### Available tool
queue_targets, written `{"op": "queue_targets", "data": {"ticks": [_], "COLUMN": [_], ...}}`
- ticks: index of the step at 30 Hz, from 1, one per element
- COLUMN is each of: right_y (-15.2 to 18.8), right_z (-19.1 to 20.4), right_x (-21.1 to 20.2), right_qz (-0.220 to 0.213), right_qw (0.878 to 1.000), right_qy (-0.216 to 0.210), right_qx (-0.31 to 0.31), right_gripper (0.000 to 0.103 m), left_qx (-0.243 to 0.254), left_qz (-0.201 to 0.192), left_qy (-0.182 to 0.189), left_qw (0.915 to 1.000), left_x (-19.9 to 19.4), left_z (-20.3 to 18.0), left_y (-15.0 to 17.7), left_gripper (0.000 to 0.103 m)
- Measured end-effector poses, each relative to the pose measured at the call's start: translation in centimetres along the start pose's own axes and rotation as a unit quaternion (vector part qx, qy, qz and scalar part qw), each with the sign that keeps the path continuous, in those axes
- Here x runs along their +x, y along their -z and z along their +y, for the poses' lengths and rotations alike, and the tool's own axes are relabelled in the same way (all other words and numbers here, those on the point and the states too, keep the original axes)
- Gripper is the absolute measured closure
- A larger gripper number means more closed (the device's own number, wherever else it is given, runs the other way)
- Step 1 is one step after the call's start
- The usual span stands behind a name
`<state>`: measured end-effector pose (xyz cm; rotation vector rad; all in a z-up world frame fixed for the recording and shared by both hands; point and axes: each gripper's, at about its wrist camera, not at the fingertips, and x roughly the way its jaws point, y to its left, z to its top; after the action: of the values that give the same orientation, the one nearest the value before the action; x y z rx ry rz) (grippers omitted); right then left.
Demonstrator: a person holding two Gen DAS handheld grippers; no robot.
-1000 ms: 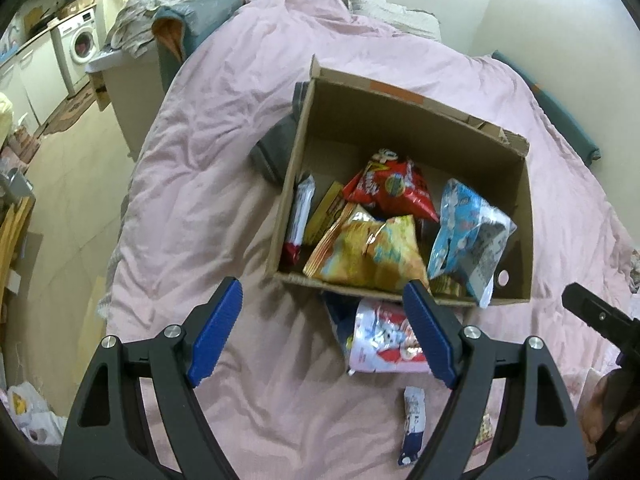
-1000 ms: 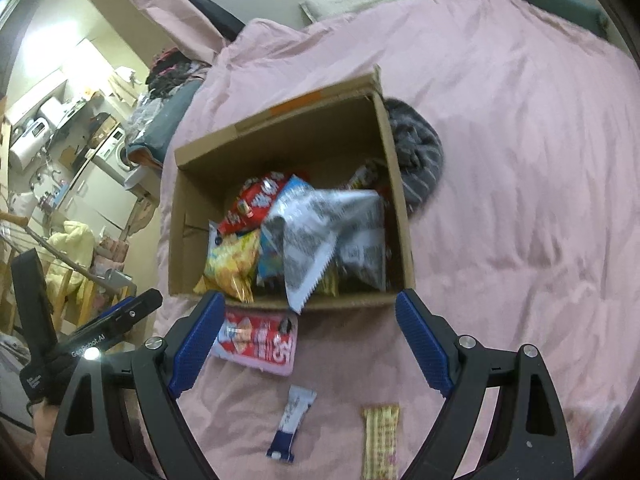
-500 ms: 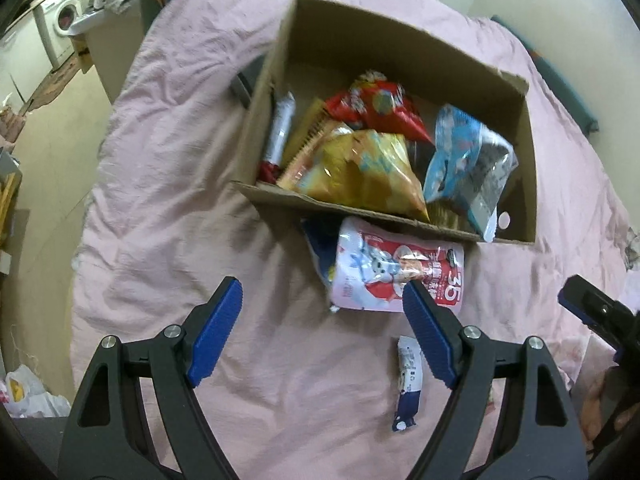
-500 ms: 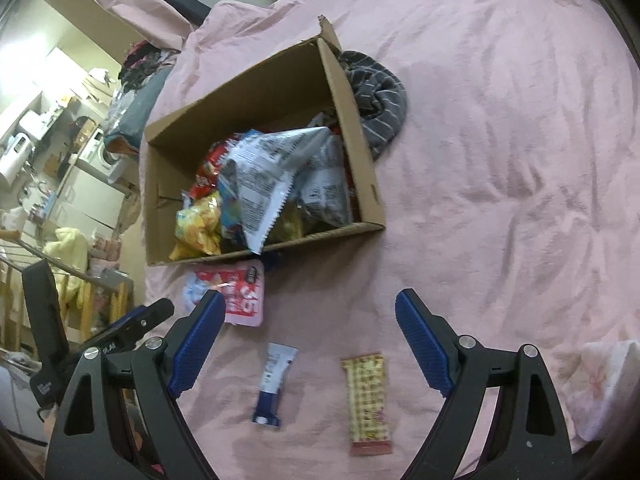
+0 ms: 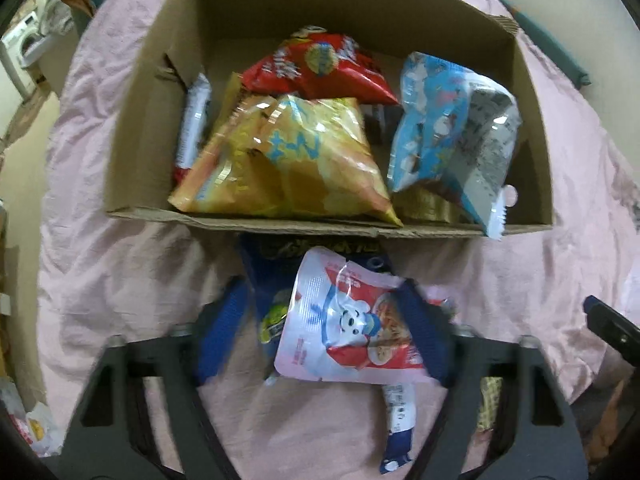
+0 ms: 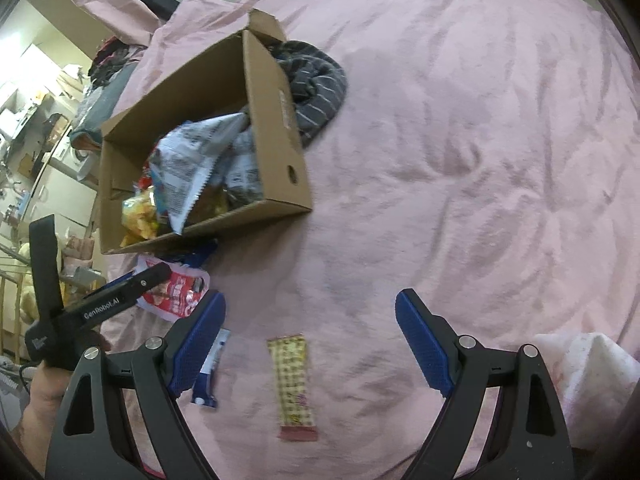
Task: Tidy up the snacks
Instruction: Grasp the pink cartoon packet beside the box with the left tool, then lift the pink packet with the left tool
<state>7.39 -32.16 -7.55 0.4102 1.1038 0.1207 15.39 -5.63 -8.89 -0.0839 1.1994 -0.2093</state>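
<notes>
A cardboard box (image 5: 132, 184) on the pink bed holds a yellow chip bag (image 5: 288, 160), a red bag (image 5: 320, 64) and a blue-grey bag (image 5: 452, 132). In front of it a white-and-red pouch (image 5: 344, 320) lies on a dark blue packet (image 5: 268, 280). My left gripper (image 5: 324, 332) is open, its fingers on either side of the pouch. My right gripper (image 6: 312, 344) is open above a yellow checked bar (image 6: 292, 384). A blue-white stick pack (image 6: 208, 372) lies left of the bar. The box (image 6: 276, 128) and pouch (image 6: 176, 292) also show in the right wrist view.
A grey striped garment (image 6: 316, 84) lies behind the box. A white-pink cloth (image 6: 584, 368) lies at the right. The bed's left edge drops to the floor (image 5: 16, 168). Appliances and clutter stand beyond (image 6: 36, 128).
My left gripper has moved forward and down until its fingers flank the white-and-red pouch. My right gripper has swung right and lowered over the yellow bar.
</notes>
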Motion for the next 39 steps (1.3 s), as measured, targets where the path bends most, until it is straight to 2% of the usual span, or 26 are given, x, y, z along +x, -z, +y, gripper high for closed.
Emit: {"op": "queue_targets", "data": {"ticks": [1,3,4,10,16,19,21,24,25,26,27,28,30,36,39], "right_y": [0.1,0.1,0.2,0.0,-0.1,0.0,0.1,0.2,0.2,0.2,0.2,0.2,0.2,0.2,0.2], "right_z": [-0.2,-0.5,-0.6,-0.6,-0.1,0.0,0.1,0.2,0.2,0.1,0.0,0.0,0.0,0.1,0.0], "right_x": [0.0,0.0,0.0,0.3,0.4,0.5,0.4,0.3,0.3,0.2,0.2,0.2,0.3,0.2,0.2], "right_qz": [0.001,0.003,0.004,0.009,0.012,0.014,0.014,0.013,0.012,0.012,0.012,0.013,0.015,0.016,0.019], "right_qw": [1.000,1.000,1.000,1.000,1.000,1.000,1.000,1.000,1.000,1.000,1.000,1.000,1.000,1.000,1.000], "right_qy": [0.005,0.009,0.010,0.005,0.002,0.000,0.000,0.002,0.001,0.001,0.001,0.001,0.001,-0.004,-0.007], "right_qx": [-0.001,-0.001,0.000,0.007,0.005,0.007,0.005,0.004,0.004,0.005,0.007,0.008,0.008,0.002,0.006], "right_gripper": [0.014,0.014,0.014,0.014,0.014,0.014,0.014,0.014,0.014,0.014,0.014,0.014,0.014,0.014,0.014], "left_qx": [0.008,0.028,0.035,0.053,0.054,0.065,0.054,0.037,0.041,0.046,0.049,0.045,0.030,0.049,0.040], "left_qz": [0.004,0.008,0.006,-0.001,-0.005,0.017,0.036,0.088,0.088,0.086,0.087,0.090,0.081,0.081,0.086], "left_qy": [-0.002,0.008,0.018,0.068,0.086,0.093,0.081,0.069,0.054,0.044,0.036,0.033,0.030,-0.004,0.008], "left_qw": [1.0000,0.9995,0.9992,0.9962,0.9948,0.9934,0.9946,0.9930,0.9938,0.9943,0.9944,0.9944,0.9958,0.9955,0.9955], "left_x": [0.0,-0.1,-0.4,-2.9,-5.3,-5.1,-4.0,-1.6,-1.3,-1.1,-0.9,-0.5,-0.2,1.6,2.3], "left_z": [-0.3,-0.9,-1.2,-2.3,-1.2,-1.4,-1.0,-0.8,-0.9,-1.0,-1.1,-1.1,-1.0,-2.0,-2.3], "left_y": [0.2,0.6,0.9,2.4,3.6,4.0,4.8,5.5,5.6,5.7,5.8,5.7,5.8,6.0,6.2], "left_gripper": [0.072,0.093,0.098,0.102,0.102,0.102,0.102,0.101,0.100,0.098,0.083,0.053,0.025,0.025,0.021]}}
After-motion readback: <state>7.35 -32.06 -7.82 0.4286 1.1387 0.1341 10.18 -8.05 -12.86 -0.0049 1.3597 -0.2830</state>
